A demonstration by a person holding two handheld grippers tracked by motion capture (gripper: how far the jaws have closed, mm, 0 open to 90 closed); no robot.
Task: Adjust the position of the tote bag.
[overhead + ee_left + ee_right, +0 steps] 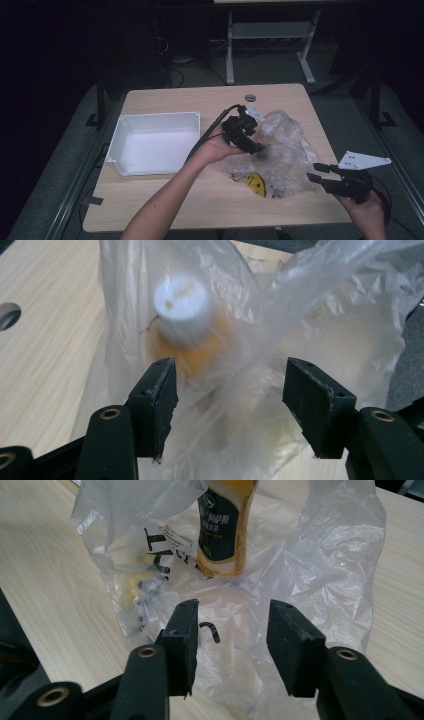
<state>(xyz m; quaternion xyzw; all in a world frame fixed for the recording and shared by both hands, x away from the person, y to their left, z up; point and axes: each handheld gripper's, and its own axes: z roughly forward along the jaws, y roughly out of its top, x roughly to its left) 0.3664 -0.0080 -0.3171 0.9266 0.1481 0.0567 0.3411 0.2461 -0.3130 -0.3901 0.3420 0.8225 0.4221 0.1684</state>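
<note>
A clear, crinkled plastic bag [280, 150] lies on the right half of the wooden bench [165, 200], loosely heaped, with black print and a yellow patch showing near its front edge. Through the film I can see a bottle [224, 525] of orange-yellow liquid, with a dark label bearing white lettering; it has a white round cap [181, 297], which looks blurred in my left gripper view. The bottle lies inside the bag, towards the middle of the heap.

My left gripper [248, 141] hangs over the bag near its upper left part. Its fingers [155, 400] stand wide apart, with loose film and the bottle's orange body in the gap between them; neither pad presses on anything that I can make out, so I have no hold there. The capped end of the bottle points up towards this gripper.

My right gripper [320, 172] sits at the bag's right edge, close to the corner of the bench. Its fingers [182, 640] are parted about halfway and hold nothing: the bag's film lies beneath and beyond them, and a small black mark of the print shows in the gap.

A white empty tray [125, 165] stands on the left half of the bench, well apart from the bag
</note>
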